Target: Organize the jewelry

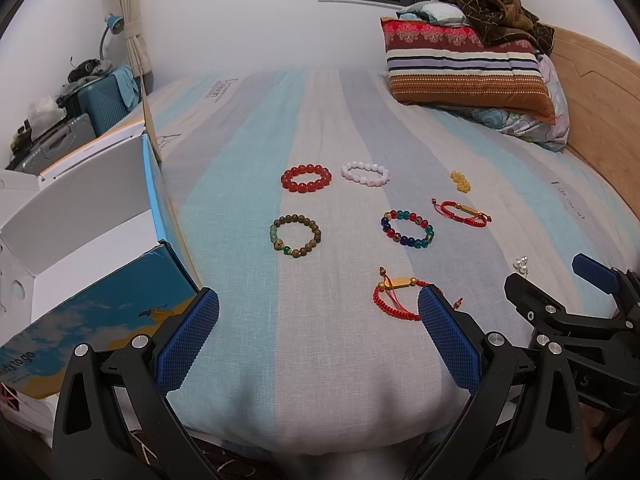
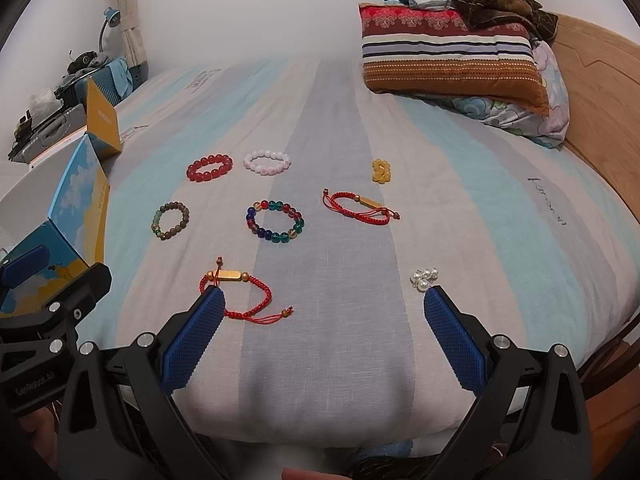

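Both hand-held tools hover over the near edge of the striped bedspread [image 2: 320, 128], empty: the left gripper [image 1: 318, 332] has its blue pads spread wide, and the right gripper [image 2: 324, 328] is spread wide as well. Going left to right, an open white cardboard box with a blue sky-print flap [image 1: 92, 216] sits at the bed's left edge, and what shows of its inside holds no jewelry. Next come a brown wooden-bead bracelet with green stones [image 2: 171, 221] and, behind it, a red round-bead bracelet [image 2: 209, 167]. A red woven cord bracelet with a gold bar [image 2: 236, 294] lies nearest the near edge, touching the right gripper's left pad in that view. Toward the middle are a pale pink bead bracelet [image 2: 267, 162] and a multicoloured glass-bead bracelet [image 2: 275, 222], then a second red cord bracelet [image 2: 360, 207], a bunched yellow bead piece [image 2: 381, 171] and a small pearl cluster [image 2: 425, 279] near the right pad. With every piece loose on the bedspread, sorting looks barely begun; all eight pieces remain.
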`<state>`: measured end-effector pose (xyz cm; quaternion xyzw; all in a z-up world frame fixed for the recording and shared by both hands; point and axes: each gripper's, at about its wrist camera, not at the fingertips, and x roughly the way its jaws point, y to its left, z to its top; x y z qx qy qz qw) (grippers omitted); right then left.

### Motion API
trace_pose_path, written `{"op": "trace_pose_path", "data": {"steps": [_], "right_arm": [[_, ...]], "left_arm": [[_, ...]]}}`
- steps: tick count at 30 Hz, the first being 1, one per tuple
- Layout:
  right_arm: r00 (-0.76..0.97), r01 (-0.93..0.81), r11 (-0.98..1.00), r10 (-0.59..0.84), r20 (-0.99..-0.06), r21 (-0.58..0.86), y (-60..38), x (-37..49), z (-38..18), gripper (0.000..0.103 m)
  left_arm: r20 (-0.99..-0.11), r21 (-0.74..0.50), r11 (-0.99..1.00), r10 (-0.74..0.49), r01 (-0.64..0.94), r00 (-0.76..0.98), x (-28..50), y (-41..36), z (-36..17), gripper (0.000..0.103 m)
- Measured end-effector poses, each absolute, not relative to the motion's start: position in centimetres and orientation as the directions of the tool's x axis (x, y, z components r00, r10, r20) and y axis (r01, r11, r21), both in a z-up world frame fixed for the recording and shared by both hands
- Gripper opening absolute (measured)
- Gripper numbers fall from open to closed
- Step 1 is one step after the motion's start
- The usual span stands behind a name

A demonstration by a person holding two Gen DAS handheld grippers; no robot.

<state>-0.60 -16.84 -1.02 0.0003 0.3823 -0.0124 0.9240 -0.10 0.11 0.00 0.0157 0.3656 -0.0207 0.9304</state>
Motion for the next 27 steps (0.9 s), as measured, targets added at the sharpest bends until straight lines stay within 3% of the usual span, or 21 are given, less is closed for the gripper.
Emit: {"op": "trace_pose_path", "data": {"steps": [27], "right_arm": [[0.715, 0.017, 1.0, -0.016, -0.699, -0.006, -16.89, -0.7, -0.87, 0.096]], "left_arm": [[-0.682, 0.016, 0.999, -0.027, 0.051, 0.731, -0.4, 0.09, -0.37, 0.097]]}}
